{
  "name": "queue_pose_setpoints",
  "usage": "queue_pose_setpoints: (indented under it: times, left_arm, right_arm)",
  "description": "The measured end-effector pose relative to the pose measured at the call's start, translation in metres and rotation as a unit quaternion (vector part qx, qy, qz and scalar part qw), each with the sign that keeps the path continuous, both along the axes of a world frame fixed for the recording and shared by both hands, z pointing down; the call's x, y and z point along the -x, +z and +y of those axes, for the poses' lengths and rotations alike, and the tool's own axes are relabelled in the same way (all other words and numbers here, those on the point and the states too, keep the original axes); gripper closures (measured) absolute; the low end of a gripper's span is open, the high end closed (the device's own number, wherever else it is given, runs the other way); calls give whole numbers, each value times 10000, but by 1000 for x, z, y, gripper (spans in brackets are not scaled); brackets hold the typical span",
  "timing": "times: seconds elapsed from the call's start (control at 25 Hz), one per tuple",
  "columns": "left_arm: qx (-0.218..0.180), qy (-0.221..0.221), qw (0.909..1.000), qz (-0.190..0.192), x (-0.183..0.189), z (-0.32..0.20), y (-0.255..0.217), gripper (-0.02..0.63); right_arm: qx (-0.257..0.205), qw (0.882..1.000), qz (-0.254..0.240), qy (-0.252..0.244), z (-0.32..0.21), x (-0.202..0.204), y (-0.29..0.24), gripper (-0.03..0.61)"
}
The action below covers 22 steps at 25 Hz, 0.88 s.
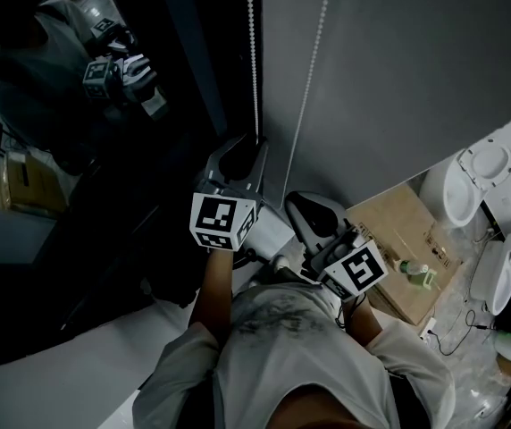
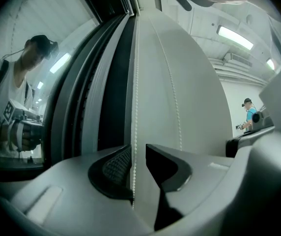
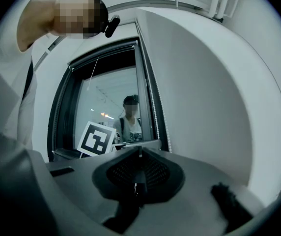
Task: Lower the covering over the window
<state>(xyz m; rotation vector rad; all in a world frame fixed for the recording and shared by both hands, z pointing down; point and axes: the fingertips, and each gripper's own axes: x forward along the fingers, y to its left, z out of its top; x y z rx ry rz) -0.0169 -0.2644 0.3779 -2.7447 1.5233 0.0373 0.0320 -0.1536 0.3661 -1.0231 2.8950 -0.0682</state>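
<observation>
Up at the window (image 1: 104, 105), the left gripper (image 1: 242, 150) pointed level at the chain (image 1: 254, 52) that hung along the blind's (image 1: 398, 79) left edge. The left gripper view showed this gripper (image 2: 139, 154) with its jaws apart and one strand of the chain (image 2: 134, 107) running straight down through the gap, close to the left pad (image 2: 116, 166) but not pinched. The second strand hung just right of it, against the blind (image 2: 189, 92). The grey blind covered the wall to the right of the dark glass (image 2: 32, 82), which gave back a reflection of the person.

The right gripper (image 1: 314, 208) sat lower and right of the left one, apart from the chain. Its own view showed its jaws (image 3: 139, 154) pressed together with nothing between them. A box (image 1: 407, 239) lay below the blind.
</observation>
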Motion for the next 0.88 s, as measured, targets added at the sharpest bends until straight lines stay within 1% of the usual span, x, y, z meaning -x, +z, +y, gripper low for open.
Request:
queue_pose_setpoints:
  times: [0.2, 0.36, 0.48, 0.56, 0.64, 0.8, 0.88]
  left_arm:
    - [-38, 39, 10000, -1, 0, -4, -3, 514]
    - [-65, 25, 10000, -13, -3, -8, -5, 528]
    - [-54, -54, 10000, -7, -2, -11, -4, 564]
    - [-43, -83, 10000, -4, -1, -13, -3, 607]
    - [-21, -42, 10000, 4, -1, -11, -3, 608]
    - [76, 114, 9999, 89, -4, -3, 1, 607]
    - [152, 180, 9997, 104, -7, 1, 6, 607]
  right_arm:
    - [30, 10000, -38, 55, 1, 2, -1, 560]
    - [-3, 10000, -38, 83, 3, -1, 0, 560]
    - [-23, 9998, -161, 84, 3, -2, -4, 560]
    - [-5, 9999, -40, 135, 3, -5, 0, 560]
    - [4, 9999, -46, 160, 4, -6, 0, 560]
    - [-8, 9996, -259, 133, 6, -8, -4, 560]
    - [-27, 9995, -281, 113, 5, -8, -6, 560]
